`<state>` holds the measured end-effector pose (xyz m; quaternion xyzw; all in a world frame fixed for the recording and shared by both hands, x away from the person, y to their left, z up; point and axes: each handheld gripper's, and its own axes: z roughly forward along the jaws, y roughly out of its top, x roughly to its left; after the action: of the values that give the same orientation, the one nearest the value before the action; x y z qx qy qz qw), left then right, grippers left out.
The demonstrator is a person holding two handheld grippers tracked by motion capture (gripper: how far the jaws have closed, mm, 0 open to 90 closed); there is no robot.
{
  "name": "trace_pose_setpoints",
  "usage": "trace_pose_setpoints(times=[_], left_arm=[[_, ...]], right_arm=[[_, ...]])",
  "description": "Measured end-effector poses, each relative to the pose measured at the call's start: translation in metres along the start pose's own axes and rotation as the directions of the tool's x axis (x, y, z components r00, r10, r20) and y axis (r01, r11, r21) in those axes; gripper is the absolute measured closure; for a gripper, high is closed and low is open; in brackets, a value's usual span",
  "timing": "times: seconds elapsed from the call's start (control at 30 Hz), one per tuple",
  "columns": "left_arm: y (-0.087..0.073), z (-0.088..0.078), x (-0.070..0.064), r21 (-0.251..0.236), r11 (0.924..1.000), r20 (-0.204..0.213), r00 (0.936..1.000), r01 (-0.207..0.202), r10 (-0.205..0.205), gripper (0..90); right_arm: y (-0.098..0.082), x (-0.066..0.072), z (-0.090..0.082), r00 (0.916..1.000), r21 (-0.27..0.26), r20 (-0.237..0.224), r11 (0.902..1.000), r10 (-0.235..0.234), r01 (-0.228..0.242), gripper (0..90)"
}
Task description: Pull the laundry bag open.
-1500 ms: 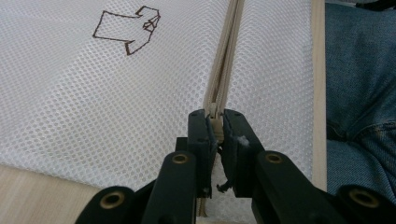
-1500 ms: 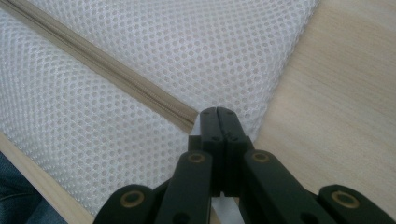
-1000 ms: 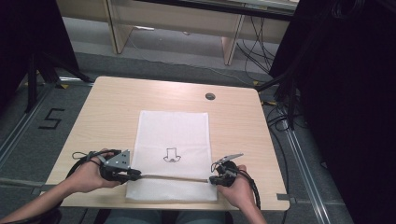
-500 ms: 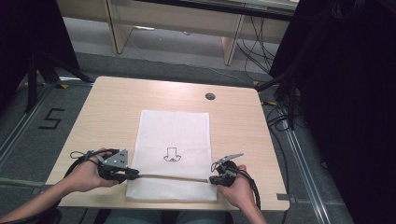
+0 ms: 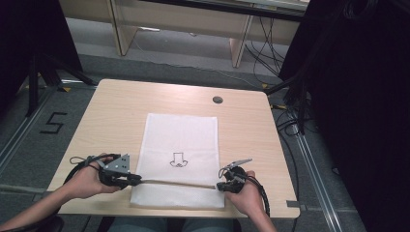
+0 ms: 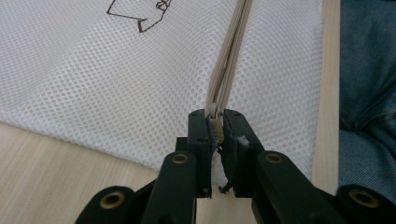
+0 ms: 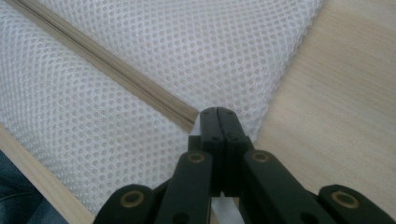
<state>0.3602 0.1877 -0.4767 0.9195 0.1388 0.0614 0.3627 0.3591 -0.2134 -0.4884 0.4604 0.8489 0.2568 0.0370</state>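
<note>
Zipper (image 5: pixel 176 183) of beige cloth on my white mesh bag (image 5: pixel 180 140) looks closed, both ends pinched in my left gripper (image 5: pixel 136 180) and right gripper (image 5: pixel 218 186).

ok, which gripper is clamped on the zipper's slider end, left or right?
The left gripper: its jaws pinch the beige zipper right at its end piece. The right gripper is shut on the white mesh bag beside the zipper's other end.

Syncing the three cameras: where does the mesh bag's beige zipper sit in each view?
High view: zipper is a thin line low across the mesh bag, between both grippers.
Left gripper view: zipper runs from top centre down into the jaws.
Right gripper view: zipper runs diagonally from upper left to the jaws.
Shared landmark: the zipper itself.
</note>
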Motion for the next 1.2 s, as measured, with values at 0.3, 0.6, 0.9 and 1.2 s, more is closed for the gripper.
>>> trace_pose_setpoints(times=[0.3,0.6,0.9,1.2], left_arm=[[-0.002,-0.001,0.001,-0.005,0.9999,0.003,0.9999,0.011,-0.011,81.4],[-0.007,-0.004,0.001,-0.012,0.9995,0.003,0.9996,0.030,-0.029,81.4],[-0.014,-0.004,0.000,-0.014,0.9990,0.000,0.9991,0.042,-0.042,81.4],[-0.019,-0.005,0.001,-0.004,0.9990,-0.004,0.9990,0.045,-0.045,81.4]], right_arm=[[0.000,0.000,0.000,1.0000,0.000,-0.001,1.0000,0.001,-0.001,90.0],[0.000,0.000,0.000,1.0000,0.001,-0.002,1.0000,0.003,-0.003,90.0],[0.000,0.000,0.000,1.0000,0.001,-0.001,1.0000,0.001,-0.001,90.0],[0.000,0.000,0.000,1.0000,0.002,0.005,1.0000,0.002,-0.002,90.0]])
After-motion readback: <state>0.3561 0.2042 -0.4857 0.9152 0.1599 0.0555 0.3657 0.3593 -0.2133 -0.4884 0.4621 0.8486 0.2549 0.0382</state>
